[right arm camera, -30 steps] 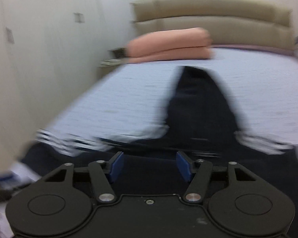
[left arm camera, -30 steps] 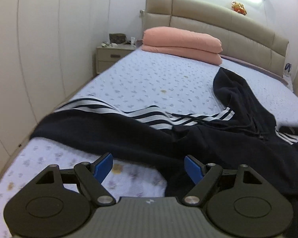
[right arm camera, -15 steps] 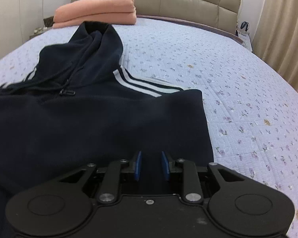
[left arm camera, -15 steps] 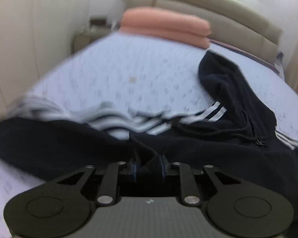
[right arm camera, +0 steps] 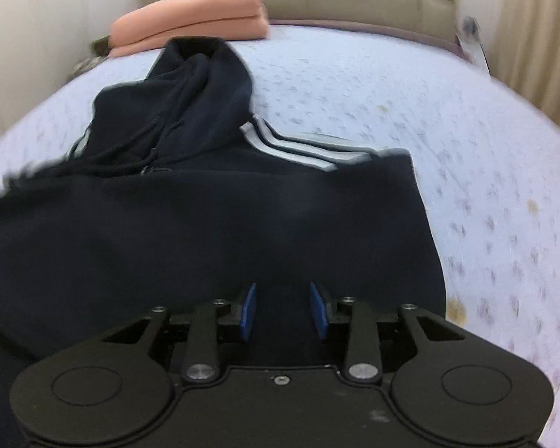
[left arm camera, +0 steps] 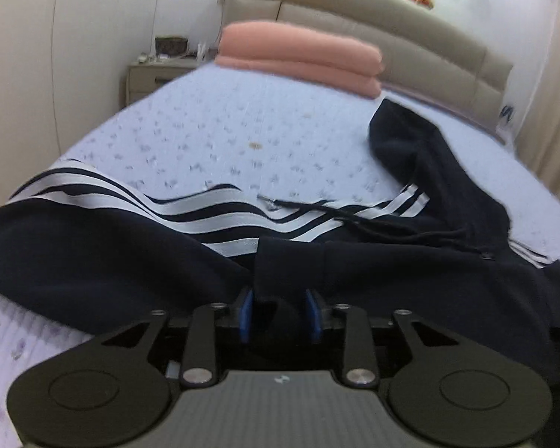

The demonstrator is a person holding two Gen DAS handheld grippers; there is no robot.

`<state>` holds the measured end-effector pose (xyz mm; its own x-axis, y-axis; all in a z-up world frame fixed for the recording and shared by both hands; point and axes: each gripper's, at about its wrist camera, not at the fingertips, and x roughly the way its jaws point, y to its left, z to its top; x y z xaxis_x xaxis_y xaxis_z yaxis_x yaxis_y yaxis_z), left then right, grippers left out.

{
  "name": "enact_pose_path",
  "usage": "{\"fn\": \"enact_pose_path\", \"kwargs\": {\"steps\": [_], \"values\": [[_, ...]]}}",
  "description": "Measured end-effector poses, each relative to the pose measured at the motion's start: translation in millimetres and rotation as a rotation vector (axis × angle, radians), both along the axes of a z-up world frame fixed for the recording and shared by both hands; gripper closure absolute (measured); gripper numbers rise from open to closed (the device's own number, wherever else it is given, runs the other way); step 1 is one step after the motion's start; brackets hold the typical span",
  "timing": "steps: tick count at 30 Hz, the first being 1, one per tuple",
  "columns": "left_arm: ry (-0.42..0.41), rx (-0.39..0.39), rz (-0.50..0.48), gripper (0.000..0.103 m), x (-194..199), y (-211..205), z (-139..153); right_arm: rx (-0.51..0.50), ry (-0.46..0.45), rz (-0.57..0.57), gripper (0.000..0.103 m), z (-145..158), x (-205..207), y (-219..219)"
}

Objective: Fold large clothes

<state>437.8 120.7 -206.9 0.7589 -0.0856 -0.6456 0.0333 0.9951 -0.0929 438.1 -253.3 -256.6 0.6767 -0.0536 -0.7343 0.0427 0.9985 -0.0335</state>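
Observation:
A dark navy hoodie [left arm camera: 392,272] with white sleeve stripes lies spread across the bed, hood pointing toward the headboard; it also shows in the right wrist view [right arm camera: 212,216]. My left gripper [left arm camera: 279,315] sits at the hoodie's near hem, its blue pads closed on a bunch of dark fabric. My right gripper [right arm camera: 283,310] sits at the hem near the hoodie's right side, pads narrowed with dark fabric between them. The left striped sleeve [left arm camera: 104,201] stretches out to the left. The drawstrings [left arm camera: 373,224] lie across the chest.
The bed [left arm camera: 242,138] has a pale lilac flowered cover. Folded pink bedding [left arm camera: 298,56] lies by the beige headboard [left arm camera: 392,37]. A nightstand [left arm camera: 153,78] stands at the far left by white wardrobes. Curtains [right arm camera: 534,18] hang on the right.
Both grippers went from wide open to closed on the hoodie's near hem. The pads now stand slightly wider apart than half a second ago, and both views shifted a little.

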Motion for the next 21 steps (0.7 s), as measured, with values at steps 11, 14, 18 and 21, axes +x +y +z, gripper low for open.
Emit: {"fn": "enact_pose_path", "kwargs": {"steps": [11,14,18,21], "values": [[-0.103,0.058,0.018,0.056,-10.5,-34.6,14.6,0.066,-0.19,0.125,0.05,28.3,-26.2,82.8],[-0.032,0.071,0.037,0.052,1.0,-39.0,-19.5,0.111,-0.167,0.099,0.048,-8.1,-15.0,80.7],[-0.111,0.035,0.049,0.052,-16.5,-30.8,-7.3,0.284,-0.186,0.111,0.035,-11.2,-15.7,56.5],[-0.183,0.006,0.146,0.052,-29.7,-4.0,14.2,0.296,-0.185,0.121,0.031,-10.5,-15.2,56.1]]}}
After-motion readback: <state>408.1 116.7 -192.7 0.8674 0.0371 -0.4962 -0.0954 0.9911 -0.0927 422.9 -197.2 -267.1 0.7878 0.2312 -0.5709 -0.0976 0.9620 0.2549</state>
